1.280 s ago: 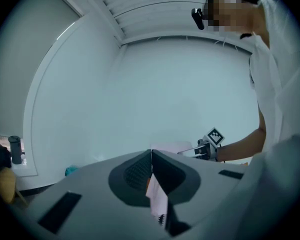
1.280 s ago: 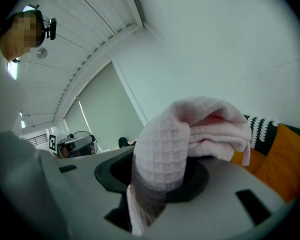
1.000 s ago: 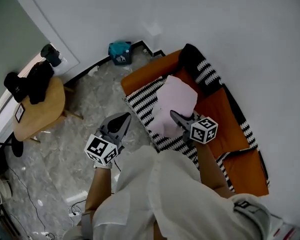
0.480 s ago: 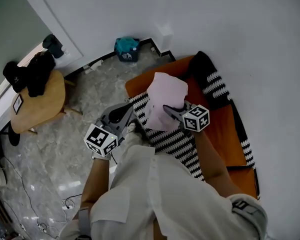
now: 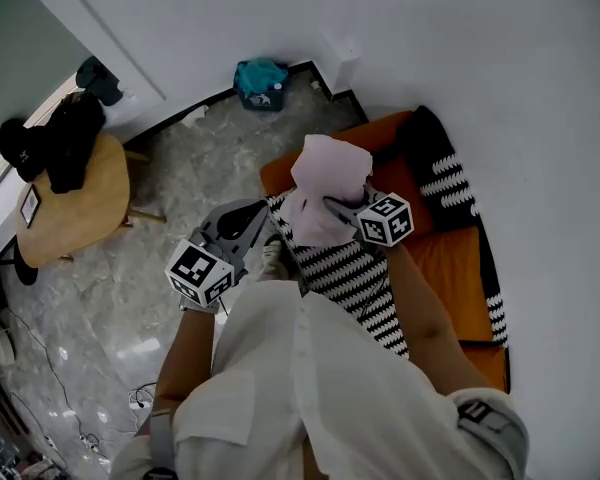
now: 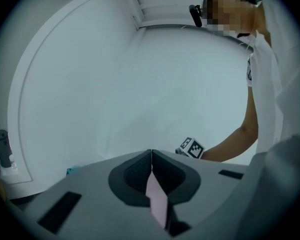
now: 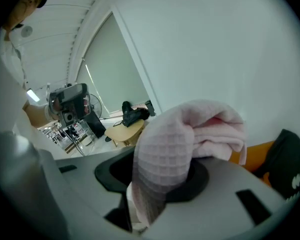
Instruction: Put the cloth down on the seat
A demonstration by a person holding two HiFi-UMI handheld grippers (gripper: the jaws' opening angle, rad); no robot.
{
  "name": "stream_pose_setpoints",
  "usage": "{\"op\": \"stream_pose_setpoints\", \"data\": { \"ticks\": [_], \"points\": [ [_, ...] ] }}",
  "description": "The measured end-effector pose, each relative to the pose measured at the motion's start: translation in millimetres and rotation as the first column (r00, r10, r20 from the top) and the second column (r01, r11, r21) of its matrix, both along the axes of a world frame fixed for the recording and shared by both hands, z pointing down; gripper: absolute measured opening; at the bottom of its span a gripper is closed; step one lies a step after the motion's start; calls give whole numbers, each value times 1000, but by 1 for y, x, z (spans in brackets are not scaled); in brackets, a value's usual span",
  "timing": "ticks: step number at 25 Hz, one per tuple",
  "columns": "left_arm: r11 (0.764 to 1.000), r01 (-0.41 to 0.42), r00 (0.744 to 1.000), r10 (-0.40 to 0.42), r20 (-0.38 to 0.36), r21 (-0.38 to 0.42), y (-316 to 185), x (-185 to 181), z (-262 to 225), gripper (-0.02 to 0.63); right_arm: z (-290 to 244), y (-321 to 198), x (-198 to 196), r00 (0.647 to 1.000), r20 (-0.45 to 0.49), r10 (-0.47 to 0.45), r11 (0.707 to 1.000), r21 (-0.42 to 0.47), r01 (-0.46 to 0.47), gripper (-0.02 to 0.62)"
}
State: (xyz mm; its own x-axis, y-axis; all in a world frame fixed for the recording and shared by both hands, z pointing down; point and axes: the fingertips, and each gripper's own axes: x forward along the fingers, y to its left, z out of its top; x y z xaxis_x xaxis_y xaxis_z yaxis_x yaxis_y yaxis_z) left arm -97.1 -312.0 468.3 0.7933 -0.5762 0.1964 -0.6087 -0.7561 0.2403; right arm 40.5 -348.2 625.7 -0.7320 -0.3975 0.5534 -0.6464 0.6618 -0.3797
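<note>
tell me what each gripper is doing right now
left gripper: closed, tips together; a thin pink sliver shows behind them, unclear what it is.
right gripper: closed on the pink cloth.

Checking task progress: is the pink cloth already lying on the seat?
No, the cloth is bunched in the right gripper, held up off the orange seat.
</note>
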Motion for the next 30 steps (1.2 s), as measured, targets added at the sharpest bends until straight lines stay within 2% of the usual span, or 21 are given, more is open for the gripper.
{"op": "stream_pose_setpoints", "data": {
  "ticks": [6,11,17,22,27,30],
  "points": [
    [999,-33,999,32,-6,-32,-36,-13,11,15,-3,-45,12,993,38,108,992,-65,-105,164],
    [995,-90,996,89,-29,-32,-59,0,12,15,-25,-59,55,971,19,237,969,-78,-235,164],
    [981,-192,980,190,-62,-25,-62,45,12,15,-47,-60,123,935,-79,346,936,-40,-350,166],
    [973,-229,971,226,-74,-30,-61,66,15,15,-46,-82,163,877,-176,447,888,-28,-459,166],
    [983,-179,982,176,-66,-44,-71,48,24,15,-44,-119,155,827,-204,523,843,-19,-538,166],
    [990,-133,990,130,-59,-56,-78,29,30,15,-27,-134,117,841,-213,498,854,-49,-518,166]
  ]
}}
